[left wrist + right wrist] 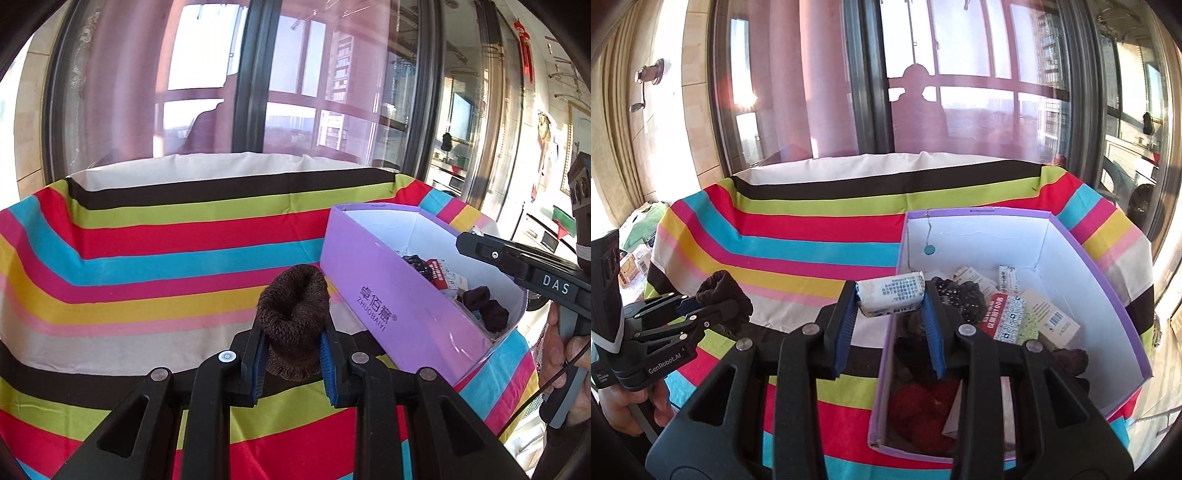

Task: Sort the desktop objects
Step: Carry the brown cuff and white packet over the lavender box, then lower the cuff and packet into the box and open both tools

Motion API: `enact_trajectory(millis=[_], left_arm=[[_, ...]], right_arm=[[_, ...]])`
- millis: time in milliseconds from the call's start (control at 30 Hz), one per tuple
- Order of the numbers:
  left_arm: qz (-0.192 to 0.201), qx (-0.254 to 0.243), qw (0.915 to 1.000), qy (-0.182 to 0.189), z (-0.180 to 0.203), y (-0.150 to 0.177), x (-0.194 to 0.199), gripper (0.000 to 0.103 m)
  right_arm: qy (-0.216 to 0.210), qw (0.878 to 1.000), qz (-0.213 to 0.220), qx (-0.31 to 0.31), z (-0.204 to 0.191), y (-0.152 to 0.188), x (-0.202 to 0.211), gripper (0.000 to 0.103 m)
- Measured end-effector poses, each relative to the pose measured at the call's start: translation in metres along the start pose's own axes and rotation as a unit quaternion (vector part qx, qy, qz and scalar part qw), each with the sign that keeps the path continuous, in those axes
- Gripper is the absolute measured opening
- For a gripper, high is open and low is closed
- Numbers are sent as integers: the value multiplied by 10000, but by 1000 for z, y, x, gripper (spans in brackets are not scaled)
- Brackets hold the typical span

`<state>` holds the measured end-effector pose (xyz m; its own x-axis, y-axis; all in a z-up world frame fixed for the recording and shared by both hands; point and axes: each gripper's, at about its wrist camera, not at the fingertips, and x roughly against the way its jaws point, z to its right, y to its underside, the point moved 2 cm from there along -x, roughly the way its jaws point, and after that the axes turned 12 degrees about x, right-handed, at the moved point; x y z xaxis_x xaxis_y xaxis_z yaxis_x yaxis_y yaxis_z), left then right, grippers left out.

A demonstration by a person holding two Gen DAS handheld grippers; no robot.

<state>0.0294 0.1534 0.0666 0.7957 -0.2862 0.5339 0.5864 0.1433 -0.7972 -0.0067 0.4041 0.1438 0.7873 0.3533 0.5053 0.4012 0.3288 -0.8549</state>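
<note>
The left gripper (291,354) is pinching a brown knitted hair tie (293,310) in nearly closed jaws, above the striped desk (166,236). The purple box (373,295) is lying at its 2 o'clock. The right gripper (890,314) is clamping a small white packet (892,293) over the box's left wall, it seems. Better to be carrying each piece fully over the white interior before opening, lowering close so nothing is bouncing out
</note>
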Motion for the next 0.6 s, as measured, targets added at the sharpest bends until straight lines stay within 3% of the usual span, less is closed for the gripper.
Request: enact_trajectory(millis=[300, 600], left_arm=[[-222, -600, 9960, 622, 77, -9, -14, 25], [-439, -1053, 9886, 981, 132, -18, -27, 25]], right_arm=[[475, 9981, -69, -386, 48, 10, 2, 38], [792, 9947, -143, -641, 81, 17, 7, 38]])
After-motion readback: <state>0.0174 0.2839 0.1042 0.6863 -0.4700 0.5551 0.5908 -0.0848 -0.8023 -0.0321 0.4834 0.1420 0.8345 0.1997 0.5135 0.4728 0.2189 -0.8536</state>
